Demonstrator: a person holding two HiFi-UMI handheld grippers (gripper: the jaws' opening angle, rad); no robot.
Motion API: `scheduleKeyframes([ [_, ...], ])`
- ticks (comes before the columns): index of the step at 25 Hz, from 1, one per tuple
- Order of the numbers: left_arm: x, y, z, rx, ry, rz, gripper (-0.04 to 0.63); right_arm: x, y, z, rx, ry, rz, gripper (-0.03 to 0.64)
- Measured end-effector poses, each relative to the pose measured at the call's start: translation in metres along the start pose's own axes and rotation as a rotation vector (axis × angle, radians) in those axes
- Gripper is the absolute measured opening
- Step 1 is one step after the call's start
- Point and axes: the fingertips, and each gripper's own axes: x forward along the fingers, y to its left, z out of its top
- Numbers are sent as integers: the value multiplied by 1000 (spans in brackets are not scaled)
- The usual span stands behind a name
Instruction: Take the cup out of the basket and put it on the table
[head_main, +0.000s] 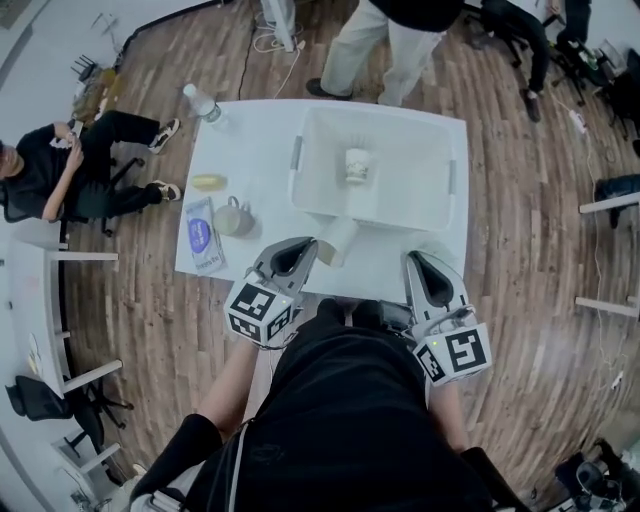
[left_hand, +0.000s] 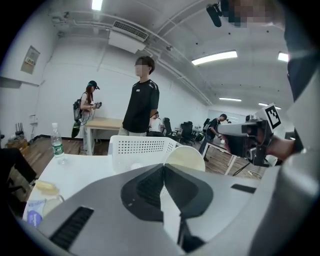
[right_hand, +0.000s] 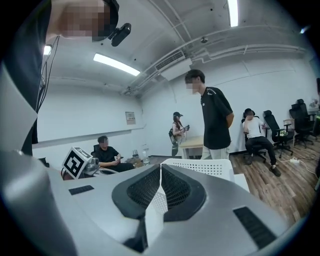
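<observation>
A white basket (head_main: 430, 135) stands on the white table (head_main: 250, 140), and a printed paper cup (head_main: 356, 165) sits upright inside it. A second, plain white cup (head_main: 339, 240) lies on its side on the table by the basket's near left corner. My left gripper (head_main: 305, 247) is shut and empty, its tip just left of that lying cup. In the left gripper view (left_hand: 163, 167) the lying cup's round end (left_hand: 186, 157) shows right ahead, with the basket (left_hand: 142, 149) behind. My right gripper (head_main: 415, 260) hovers shut and empty at the table's near edge, facing the basket (right_hand: 202, 167).
On the table's left part are a water bottle (head_main: 204, 104), a yellow item (head_main: 208, 182), a pale mug (head_main: 232, 217) and a blue packet (head_main: 200, 235). A person stands at the table's far side (head_main: 385, 45); another sits at the left (head_main: 70, 165).
</observation>
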Motion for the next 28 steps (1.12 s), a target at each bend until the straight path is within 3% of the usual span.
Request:
scheduleKeyframes([
  [8,-19,50,-63,-45,146,112,12,13,15,-12,8,32,33,26],
  [22,-19,136,-157,2,591,178,12,23,37,-38,5,119,66,26],
  [28,-12,158,-180,29,738,225,12,29,45,-54,26,153,93,26],
])
